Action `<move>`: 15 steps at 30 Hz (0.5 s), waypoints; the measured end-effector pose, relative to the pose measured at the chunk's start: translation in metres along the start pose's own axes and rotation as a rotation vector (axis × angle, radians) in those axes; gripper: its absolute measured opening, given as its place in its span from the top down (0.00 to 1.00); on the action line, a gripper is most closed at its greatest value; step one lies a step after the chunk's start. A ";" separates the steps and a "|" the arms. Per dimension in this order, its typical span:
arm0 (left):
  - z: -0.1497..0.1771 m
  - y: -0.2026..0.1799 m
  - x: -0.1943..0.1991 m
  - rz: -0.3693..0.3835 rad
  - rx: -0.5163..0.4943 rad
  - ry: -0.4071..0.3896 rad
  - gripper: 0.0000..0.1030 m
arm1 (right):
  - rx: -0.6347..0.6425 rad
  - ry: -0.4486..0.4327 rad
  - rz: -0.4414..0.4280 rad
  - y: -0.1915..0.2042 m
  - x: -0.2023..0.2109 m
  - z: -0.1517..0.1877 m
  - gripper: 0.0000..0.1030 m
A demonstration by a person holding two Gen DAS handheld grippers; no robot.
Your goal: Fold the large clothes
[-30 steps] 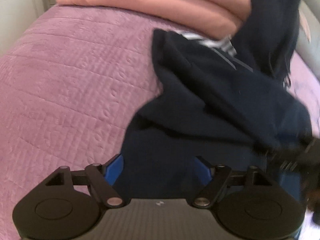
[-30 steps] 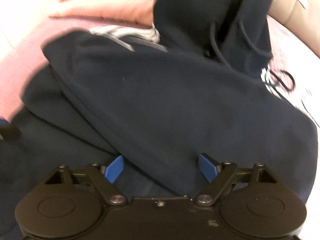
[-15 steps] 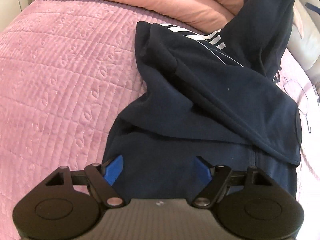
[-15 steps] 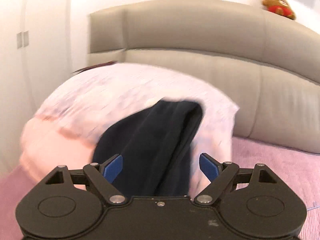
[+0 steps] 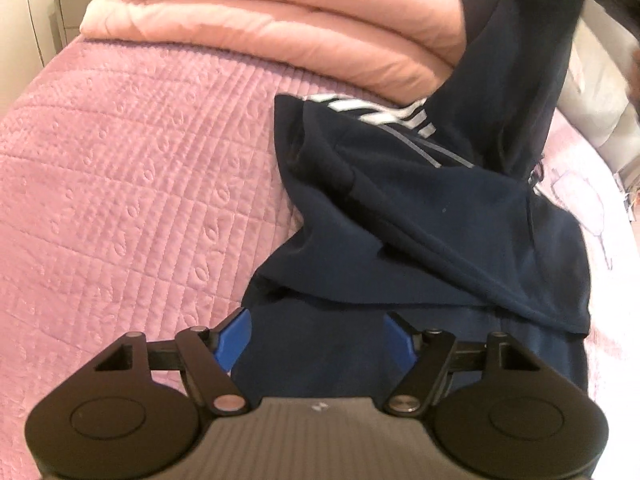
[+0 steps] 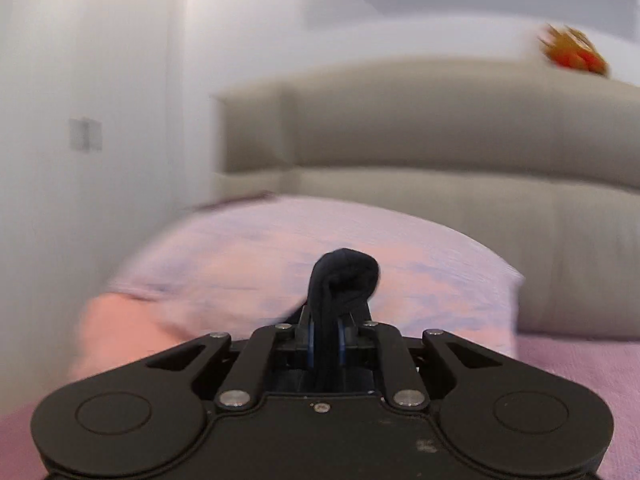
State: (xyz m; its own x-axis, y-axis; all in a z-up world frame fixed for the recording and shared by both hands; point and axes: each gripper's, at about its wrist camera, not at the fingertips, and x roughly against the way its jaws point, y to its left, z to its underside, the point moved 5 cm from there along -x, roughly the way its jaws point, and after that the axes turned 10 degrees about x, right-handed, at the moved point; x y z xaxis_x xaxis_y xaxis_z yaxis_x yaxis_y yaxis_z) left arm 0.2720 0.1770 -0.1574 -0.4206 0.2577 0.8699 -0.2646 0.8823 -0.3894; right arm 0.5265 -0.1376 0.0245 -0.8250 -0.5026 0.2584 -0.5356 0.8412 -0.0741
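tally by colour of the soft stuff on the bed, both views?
Navy: 1, hoodie, pinched in right gripper
Peach: 1, folded duvet
Pink: 2, quilted bedspread, pillow
Total: 4

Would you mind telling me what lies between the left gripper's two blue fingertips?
In the left wrist view, the open left gripper has only the dark navy striped garment between its fingertips, lying on the pink quilted bedspread.

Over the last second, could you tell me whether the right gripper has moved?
Yes. The right gripper has swung up from the navy garment lying on the bed to face the beige headboard, and its fingers have closed on a bunch of that fabric.
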 end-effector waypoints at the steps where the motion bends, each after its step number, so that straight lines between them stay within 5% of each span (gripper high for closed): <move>1: -0.001 -0.001 0.005 0.006 -0.001 -0.011 0.29 | 0.002 -0.023 -0.046 0.010 0.022 0.003 0.86; 4: -0.005 -0.005 0.024 0.035 0.002 -0.054 0.27 | 0.054 -0.036 -0.207 0.046 0.093 0.026 0.86; 7: -0.012 -0.003 0.046 0.068 0.038 -0.101 0.26 | 0.062 0.057 -0.360 0.079 0.153 0.075 0.82; 9: -0.015 -0.003 0.059 0.094 0.055 -0.132 0.22 | 0.066 0.157 -0.431 0.097 0.186 0.119 0.44; 10: -0.017 -0.002 0.062 0.101 0.061 -0.142 0.21 | 0.084 0.225 -0.462 0.107 0.199 0.143 0.14; 15: -0.015 -0.018 0.044 0.164 0.044 -0.124 0.21 | -0.006 0.479 -0.486 0.119 0.233 0.222 0.11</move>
State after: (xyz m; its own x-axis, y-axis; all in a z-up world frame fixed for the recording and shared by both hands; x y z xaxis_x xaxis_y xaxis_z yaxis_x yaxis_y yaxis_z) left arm 0.2715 0.1782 -0.1075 -0.5640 0.3436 0.7509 -0.2206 0.8136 -0.5380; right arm 0.2306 -0.1989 -0.1384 -0.3193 -0.6814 0.6586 -0.8231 0.5438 0.1636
